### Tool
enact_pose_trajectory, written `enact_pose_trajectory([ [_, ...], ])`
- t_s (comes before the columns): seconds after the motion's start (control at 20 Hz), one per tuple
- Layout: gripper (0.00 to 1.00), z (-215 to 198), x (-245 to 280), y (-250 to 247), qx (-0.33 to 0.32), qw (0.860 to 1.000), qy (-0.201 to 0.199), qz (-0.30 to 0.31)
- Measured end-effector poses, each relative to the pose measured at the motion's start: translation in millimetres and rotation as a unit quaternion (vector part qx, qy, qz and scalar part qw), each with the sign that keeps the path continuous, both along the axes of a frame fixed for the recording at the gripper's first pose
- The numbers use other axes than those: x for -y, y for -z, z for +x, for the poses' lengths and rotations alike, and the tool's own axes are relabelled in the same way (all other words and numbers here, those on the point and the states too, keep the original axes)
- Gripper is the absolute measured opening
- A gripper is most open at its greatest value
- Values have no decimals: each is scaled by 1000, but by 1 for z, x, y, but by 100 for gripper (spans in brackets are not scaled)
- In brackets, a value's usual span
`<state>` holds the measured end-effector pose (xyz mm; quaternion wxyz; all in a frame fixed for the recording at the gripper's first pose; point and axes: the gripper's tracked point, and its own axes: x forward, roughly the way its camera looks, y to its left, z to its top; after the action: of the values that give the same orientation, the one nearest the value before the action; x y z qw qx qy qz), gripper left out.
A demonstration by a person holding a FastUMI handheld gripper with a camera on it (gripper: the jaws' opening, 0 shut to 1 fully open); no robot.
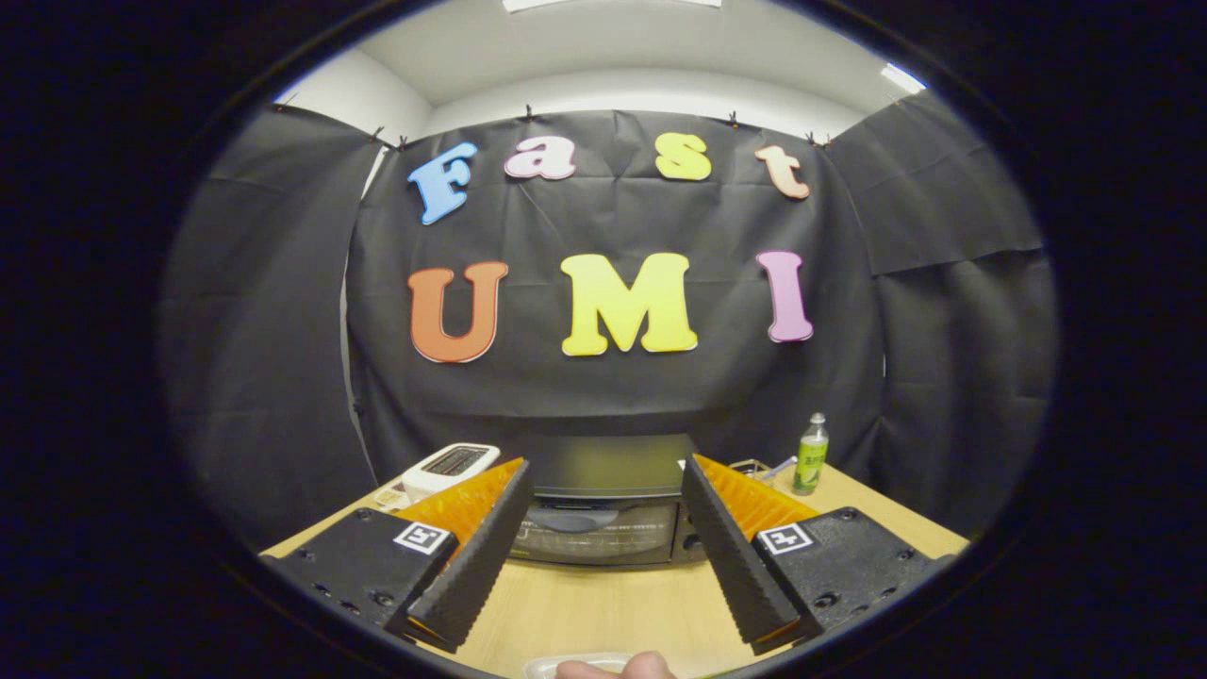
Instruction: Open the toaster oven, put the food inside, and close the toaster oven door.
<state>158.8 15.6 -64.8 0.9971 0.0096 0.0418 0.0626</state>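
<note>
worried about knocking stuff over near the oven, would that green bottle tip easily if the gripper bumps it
Probably yes. The bottle is tall and narrow and stands upright on the table, so a push near its cap would likely topple it. It looks like small plastic, so probably light; how full it is I cannot tell. The gripper is open and aimed at the oven, left of the bottle.

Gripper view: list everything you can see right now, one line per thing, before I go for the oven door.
toaster oven: one, black, door shut, on the table beyond the fingers.
pop-up toaster: one, white, left of the toaster oven.
bottle: one, green, upright, right of the toaster oven.
clear container: one, only its rim shows, near edge of the table.
table: one, light wood.
fingertips: person's, by the clear container.
gripper: one, fingers wide open, holding nothing, framing the toaster oven.
</note>
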Motion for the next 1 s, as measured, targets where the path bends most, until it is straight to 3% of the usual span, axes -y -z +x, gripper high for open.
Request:
enact_pose_trajectory([
  [0.2, 100, 71, -28, 28, 4, 1000, -9, -29],
  [0.4, 100, 113, -47, 78, -22, 999, -15, -35],
  [0.7, 100, 145, -57, 123, -52, 998, -13, -30],
  [0.95, 100, 144, -49, 137, -49, 996, 14, -73],
  [1.0, 100, 142, -47, 135, -35, 998, 16, -55],
])
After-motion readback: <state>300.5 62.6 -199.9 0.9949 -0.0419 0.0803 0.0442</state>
